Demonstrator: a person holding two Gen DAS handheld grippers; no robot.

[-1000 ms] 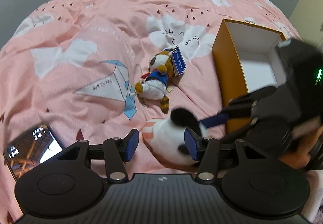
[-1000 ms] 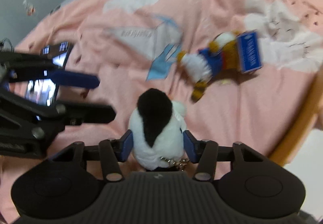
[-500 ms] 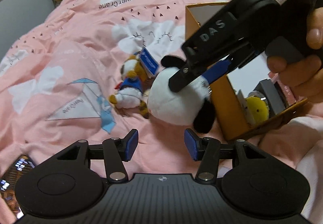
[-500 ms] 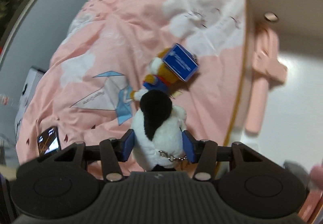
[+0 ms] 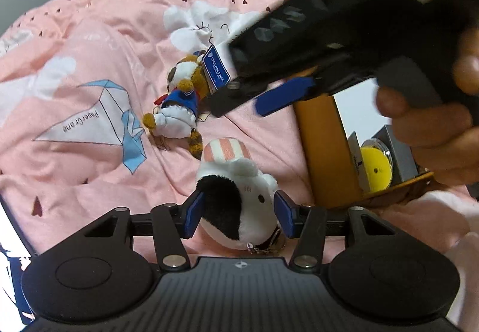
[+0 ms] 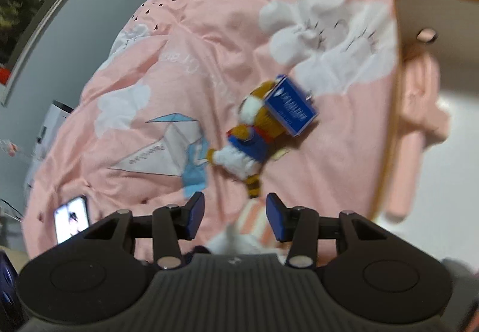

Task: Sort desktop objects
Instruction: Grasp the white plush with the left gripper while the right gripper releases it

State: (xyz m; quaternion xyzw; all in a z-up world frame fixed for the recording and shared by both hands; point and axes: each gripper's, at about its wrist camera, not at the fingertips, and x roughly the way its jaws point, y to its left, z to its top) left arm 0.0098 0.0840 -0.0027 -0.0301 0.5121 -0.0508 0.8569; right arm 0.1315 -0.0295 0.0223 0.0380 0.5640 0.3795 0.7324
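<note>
Right now I have the black-and-white plush dog (image 5: 239,212) lying on the pink bedspread (image 5: 89,62), close in front of my left gripper (image 5: 238,214). Its blue pads sit on either side of the dog's head, the left one against the black ear and the right one just beside the white cheek, and the jaws are opening; I would not call it a firm grip. The dog wears a pink-striped cap (image 5: 226,149) that points away from me.

Farther off and slightly left lies a brown plush animal in a blue jacket (image 5: 179,104) with a blue hang tag (image 5: 215,70) at its head. It is apart from the dog.

To the right stands an orange box (image 5: 326,146), open at the top, with a yellow round thing (image 5: 375,170) and a grey block inside at its near end.

My right gripper (image 6: 235,219) hangs above the bed with nothing pressed between its pads. Its jaws stand at a middling width and are closing. Through its own camera I see the striped cap (image 6: 253,219) below and behind the gap, blurred. From the left camera that gripper (image 5: 278,97) crosses the upper right, held by a hand (image 5: 434,110).

A lit phone (image 6: 71,218) lies on the bedspread at the near left.
</note>
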